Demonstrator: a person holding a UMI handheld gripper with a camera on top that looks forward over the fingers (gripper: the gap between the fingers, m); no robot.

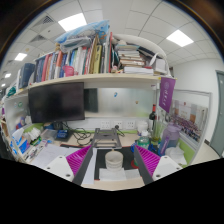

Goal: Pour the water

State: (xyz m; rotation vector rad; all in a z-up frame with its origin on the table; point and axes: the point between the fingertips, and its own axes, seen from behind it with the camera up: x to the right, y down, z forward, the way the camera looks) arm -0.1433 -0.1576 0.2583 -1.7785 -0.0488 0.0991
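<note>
Gripper (pixel 114 163): fingers spread apart, gripping nothing.
Cup (pixel 114 160): white, standing between the fingers, gaps either side.
Table (pixel 60 160): cluttered.
Far: bookshelf (pixel 95 60).

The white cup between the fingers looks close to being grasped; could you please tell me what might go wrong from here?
1. The white cup stands between the open fingers with gaps either side; an off-centre close could tip it.
2. Whether it holds water cannot be seen, so a knock might spill some.
3. The desk around it is crowded; a purple bottle stands close.
</note>
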